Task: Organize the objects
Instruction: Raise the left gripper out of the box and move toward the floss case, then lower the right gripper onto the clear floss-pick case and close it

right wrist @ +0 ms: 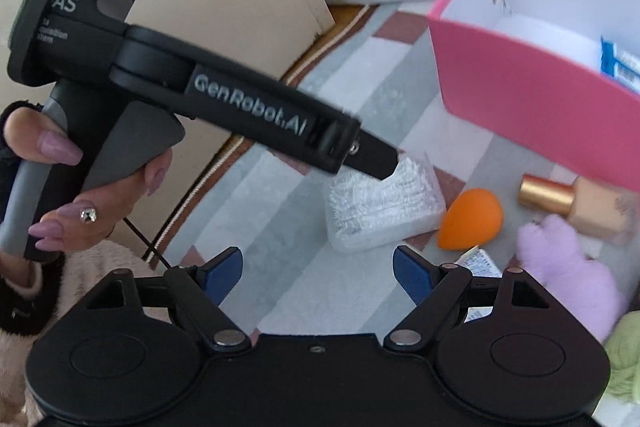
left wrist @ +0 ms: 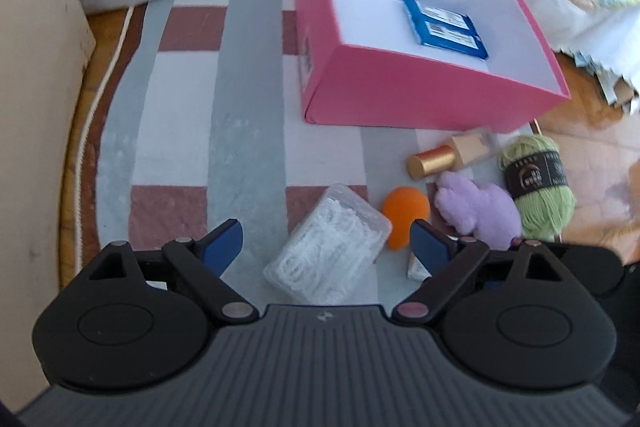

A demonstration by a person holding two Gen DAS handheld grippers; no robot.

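**Both grippers wide apart over the clutter beside the pink box**

My left gripper (left wrist: 326, 247) has its blue pads spread wide, with nothing pressed between them. In the left wrist view the clear packet of white floss picks (left wrist: 330, 253) lies on the checked rug (left wrist: 180, 131) in the gap between the pads, low in the middle of the frame. Its long axis runs on a slant, from lower left up to upper right, and neither pad touches it.

Just right of the packet sits the orange sponge (left wrist: 404, 215), egg-shaped, and a small white printed tube (left wrist: 416, 269) peeks out behind my right-hand pad. Further right lie the lilac plush toy (left wrist: 478, 213) and the green yarn ball (left wrist: 538, 183), banded in black. Above the plush, the bottle with the gold cap (left wrist: 448, 157) lies on its side, cap pointing to the left of the frame.

The pink box (left wrist: 400, 91) stands open in the upper middle, with a blue packet (left wrist: 444, 27) flat on its white floor.

My right gripper (right wrist: 318, 273) is also held apart and empty, over bare rug at the lower middle of its view. There my left hand (right wrist: 80, 179) shows at the left edge, and the left tool's finger reaches down over the floss packet.
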